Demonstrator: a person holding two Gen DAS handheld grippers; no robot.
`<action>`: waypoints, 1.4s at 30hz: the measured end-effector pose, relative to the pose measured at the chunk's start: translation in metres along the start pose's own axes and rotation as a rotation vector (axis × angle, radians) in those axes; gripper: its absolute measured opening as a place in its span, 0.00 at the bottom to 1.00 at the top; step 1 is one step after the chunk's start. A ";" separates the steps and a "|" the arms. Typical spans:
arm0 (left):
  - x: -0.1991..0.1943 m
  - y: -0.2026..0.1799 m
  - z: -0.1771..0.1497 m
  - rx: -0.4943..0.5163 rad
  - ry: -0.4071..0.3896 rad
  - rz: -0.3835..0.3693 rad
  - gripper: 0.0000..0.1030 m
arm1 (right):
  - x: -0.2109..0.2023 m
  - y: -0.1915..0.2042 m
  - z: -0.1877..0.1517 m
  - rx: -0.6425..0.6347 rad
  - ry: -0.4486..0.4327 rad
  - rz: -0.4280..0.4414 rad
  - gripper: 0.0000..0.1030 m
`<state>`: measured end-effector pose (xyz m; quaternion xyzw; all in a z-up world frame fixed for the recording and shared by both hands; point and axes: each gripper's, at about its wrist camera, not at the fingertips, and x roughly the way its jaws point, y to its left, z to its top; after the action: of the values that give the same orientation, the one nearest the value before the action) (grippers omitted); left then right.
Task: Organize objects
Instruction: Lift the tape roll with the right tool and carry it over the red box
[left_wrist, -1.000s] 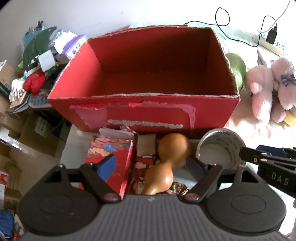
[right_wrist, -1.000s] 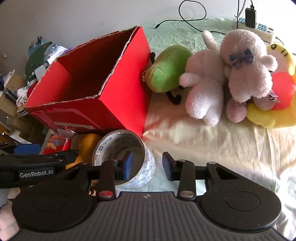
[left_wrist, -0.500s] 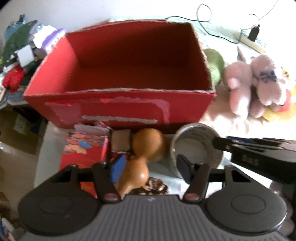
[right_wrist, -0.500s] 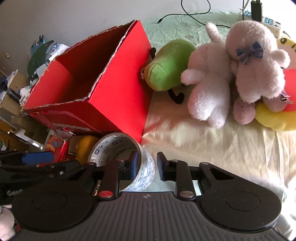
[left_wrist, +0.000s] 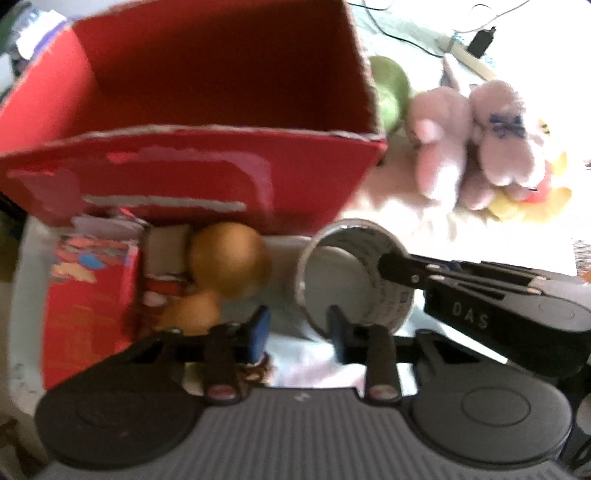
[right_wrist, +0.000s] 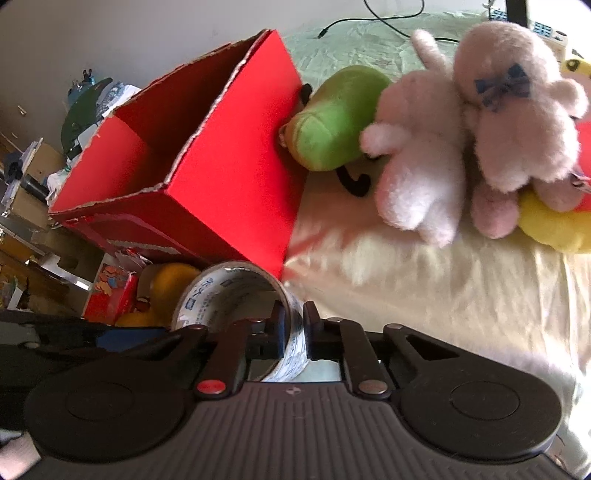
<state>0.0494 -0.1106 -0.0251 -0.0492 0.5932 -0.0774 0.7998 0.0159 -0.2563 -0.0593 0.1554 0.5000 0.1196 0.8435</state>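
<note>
Fingers (left_wrist: 258, 328) of your left gripper (left_wrist: 297, 328) had just been closing and stood drawn in close, with a slim gap left between them. In this blurred left wrist view you could see nothing pinched in that gap. The brown gourd (left_wrist: 229, 258) lay outside it: its small bulb sat just left of the left finger and its big bulb farther ahead, against the front wall of the red box (left_wrist: 184, 173). A small printed carton (left_wrist: 88, 295) stood left of the gourd. The tape roll (left_wrist: 373, 243) sat just ahead and to the right of your left fingers, tilted with its opening facing up, and your right gripper (left_wrist: 388, 264) reached in from the right with its tip on the roll's rim. Pink plush toys (left_wrist: 476, 144) lay well to the right of the box. In the right wrist view, your right gripper's jaws had also just been closing and were pinching the roll's wall, one finger inside the ring and the other outside. The rest of the roll stuck out to the left of the fingers, close to the box's near corner. A green plush (right_wrist: 332, 122) leaned against the box's side, touching the pink toys on the pale sheet (right_wrist: 424, 288).
</note>
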 end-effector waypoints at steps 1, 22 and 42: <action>0.000 -0.003 0.000 0.006 0.005 -0.028 0.16 | -0.002 0.000 -0.002 0.000 -0.006 -0.011 0.10; -0.126 -0.031 0.070 0.286 -0.426 -0.142 0.16 | -0.114 0.044 0.083 -0.060 -0.439 -0.006 0.12; 0.001 0.130 0.158 0.151 -0.057 -0.200 0.17 | 0.076 0.128 0.149 -0.197 -0.021 -0.306 0.11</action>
<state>0.2094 0.0148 -0.0022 -0.0500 0.5549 -0.1996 0.8061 0.1772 -0.1324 -0.0047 -0.0045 0.4947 0.0366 0.8683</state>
